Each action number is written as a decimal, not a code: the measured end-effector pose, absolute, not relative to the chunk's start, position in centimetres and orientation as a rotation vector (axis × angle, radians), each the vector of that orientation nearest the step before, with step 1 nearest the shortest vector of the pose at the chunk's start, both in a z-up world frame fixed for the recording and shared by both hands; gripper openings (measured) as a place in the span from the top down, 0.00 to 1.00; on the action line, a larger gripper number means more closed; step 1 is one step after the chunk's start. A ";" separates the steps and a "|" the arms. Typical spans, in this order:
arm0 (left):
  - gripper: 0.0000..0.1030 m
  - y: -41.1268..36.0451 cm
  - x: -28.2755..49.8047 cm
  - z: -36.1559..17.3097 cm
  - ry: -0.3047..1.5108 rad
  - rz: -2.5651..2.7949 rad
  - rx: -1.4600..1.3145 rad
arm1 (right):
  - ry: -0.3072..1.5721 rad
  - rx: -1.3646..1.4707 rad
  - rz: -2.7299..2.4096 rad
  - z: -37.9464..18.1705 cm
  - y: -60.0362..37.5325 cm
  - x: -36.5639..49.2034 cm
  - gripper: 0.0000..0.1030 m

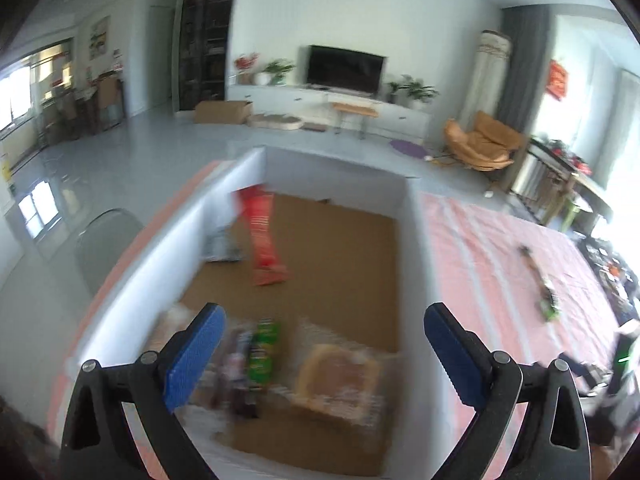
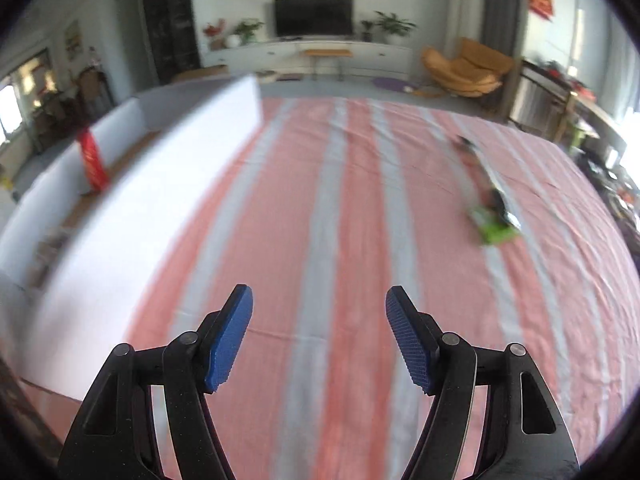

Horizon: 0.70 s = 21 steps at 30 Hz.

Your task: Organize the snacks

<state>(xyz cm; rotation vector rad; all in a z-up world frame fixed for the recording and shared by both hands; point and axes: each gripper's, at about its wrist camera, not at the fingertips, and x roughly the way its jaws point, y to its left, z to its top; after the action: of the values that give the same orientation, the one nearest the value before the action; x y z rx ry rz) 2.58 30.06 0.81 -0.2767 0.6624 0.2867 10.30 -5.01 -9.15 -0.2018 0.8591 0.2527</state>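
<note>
Left claw (image 1: 324, 340) open, empty, over white box (image 1: 420, 240) at worktop's (image 2: 360, 200) left edge; red packet (image 1: 264, 236) and snacks (image 1: 262, 352) inside. Right claw (image 2: 319, 336) open, empty. Green packet (image 2: 494, 226) toward right edge.

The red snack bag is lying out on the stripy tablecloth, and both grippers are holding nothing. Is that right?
Not quite. The red snack bag is inside the white box, leaning against its wall, not out on the stripy tablecloth. The left wrist view shows this. The rest holds: the left gripper and right gripper both have nothing between their fingers.
</note>
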 end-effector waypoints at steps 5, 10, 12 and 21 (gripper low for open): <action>0.02 20.2 5.7 1.4 0.689 0.016 -0.199 | 0.839 -0.143 -0.024 -10.6 -14.1 9.8 0.30; 0.02 11.0 9.9 -3.0 0.795 -0.152 -0.120 | 0.807 -0.076 -0.171 -10.8 -17.6 8.9 0.29; 0.02 8.1 11.9 -5.5 0.838 -0.161 -0.091 | 0.804 -0.027 -0.172 -10.7 -18.0 9.5 0.29; 0.02 3.4 17.3 -14.3 0.944 -0.064 0.076 | 0.871 0.012 -0.185 -12.7 -19.0 11.7 0.24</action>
<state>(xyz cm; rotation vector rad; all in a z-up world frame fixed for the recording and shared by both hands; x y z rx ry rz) 17.28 3.41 -14.34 0.0760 0.9435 -0.0640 11.73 -19.00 -12.67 0.0119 0.8712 -0.1852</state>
